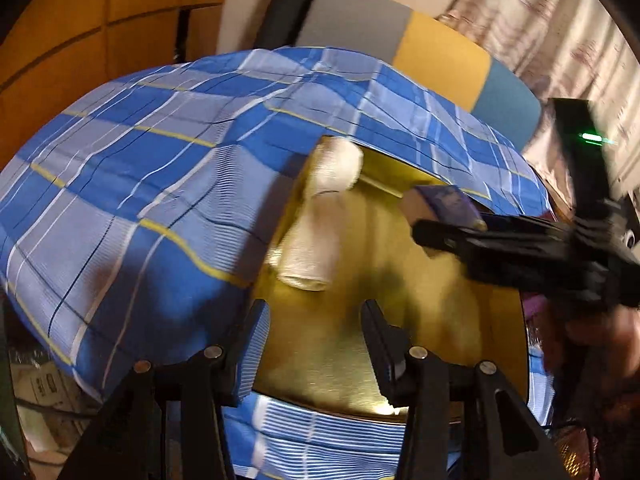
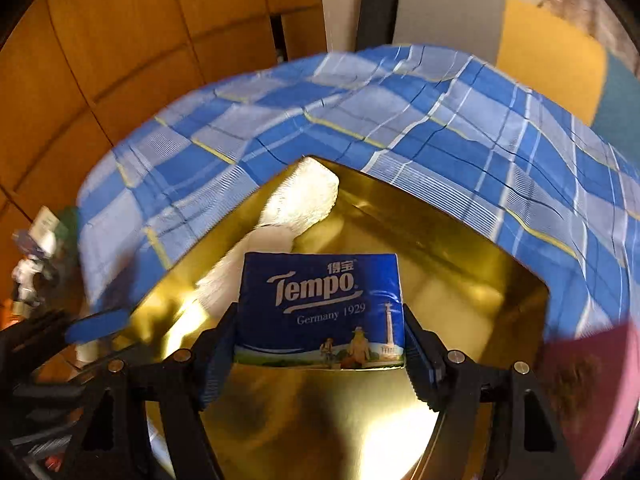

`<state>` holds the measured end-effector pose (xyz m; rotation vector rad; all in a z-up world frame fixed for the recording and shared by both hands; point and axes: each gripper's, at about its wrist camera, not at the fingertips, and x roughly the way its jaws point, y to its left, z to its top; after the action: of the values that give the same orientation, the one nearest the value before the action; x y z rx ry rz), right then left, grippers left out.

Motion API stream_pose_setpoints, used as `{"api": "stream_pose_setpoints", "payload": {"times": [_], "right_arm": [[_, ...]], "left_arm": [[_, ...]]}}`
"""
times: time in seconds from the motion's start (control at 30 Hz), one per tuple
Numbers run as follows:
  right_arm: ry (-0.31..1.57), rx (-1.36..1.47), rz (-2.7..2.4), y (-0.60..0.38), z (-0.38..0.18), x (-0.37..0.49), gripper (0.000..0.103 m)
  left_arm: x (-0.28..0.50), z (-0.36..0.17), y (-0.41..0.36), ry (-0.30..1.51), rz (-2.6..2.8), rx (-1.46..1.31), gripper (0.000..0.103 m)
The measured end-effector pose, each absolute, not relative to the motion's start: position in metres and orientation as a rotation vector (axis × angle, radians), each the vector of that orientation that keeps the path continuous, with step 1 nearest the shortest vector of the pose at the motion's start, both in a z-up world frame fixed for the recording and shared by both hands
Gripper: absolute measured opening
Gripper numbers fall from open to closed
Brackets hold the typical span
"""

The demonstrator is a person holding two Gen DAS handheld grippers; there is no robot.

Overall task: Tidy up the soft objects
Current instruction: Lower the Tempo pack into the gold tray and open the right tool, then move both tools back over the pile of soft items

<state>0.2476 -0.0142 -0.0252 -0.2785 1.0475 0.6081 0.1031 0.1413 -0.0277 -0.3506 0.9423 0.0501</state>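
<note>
Glossy gold metal box (image 2: 460, 240); woven plaid cloth (image 2: 400, 120); fluffy white towel roll (image 2: 304, 200); shiny plastic-wrapped tissue pack (image 2: 320, 304).

On the blue tissue pack (image 2: 320, 308) in front of you, you can read "Tempo" in white script, two Chinese characters above it, and "Germany 1929" beneath the name.

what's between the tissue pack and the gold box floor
Nothing visible. The right gripper holds the tissue pack over bare floor of the gold box; the rolled white towels lie off along the far left wall.
</note>
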Motion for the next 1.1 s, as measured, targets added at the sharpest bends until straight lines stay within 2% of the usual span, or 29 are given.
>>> {"api": "stream_pose_setpoints", "payload": {"times": [0.23, 0.37, 0.6, 1.1], "right_arm": [[1.108, -0.318, 0.525, 0.019, -0.057, 0.297, 0.076], [1.084, -0.271, 0.466, 0.017, -0.052, 0.302, 0.079], [0.991, -0.072, 0.474, -0.014, -0.006, 0.258, 0.083], [0.858, -0.111, 0.373, -0.060, 0.046, 0.149, 0.084]], "left_arm": [[0.101, -0.031, 0.164, 0.948, 0.082, -0.406, 0.048], [0.100, -0.032, 0.166, 0.950, 0.076, -0.426, 0.048], [0.099, -0.032, 0.154, 0.947, 0.034, -0.425, 0.048], [0.088, -0.019, 0.122, 0.907, -0.006, -0.333, 0.048]]}}
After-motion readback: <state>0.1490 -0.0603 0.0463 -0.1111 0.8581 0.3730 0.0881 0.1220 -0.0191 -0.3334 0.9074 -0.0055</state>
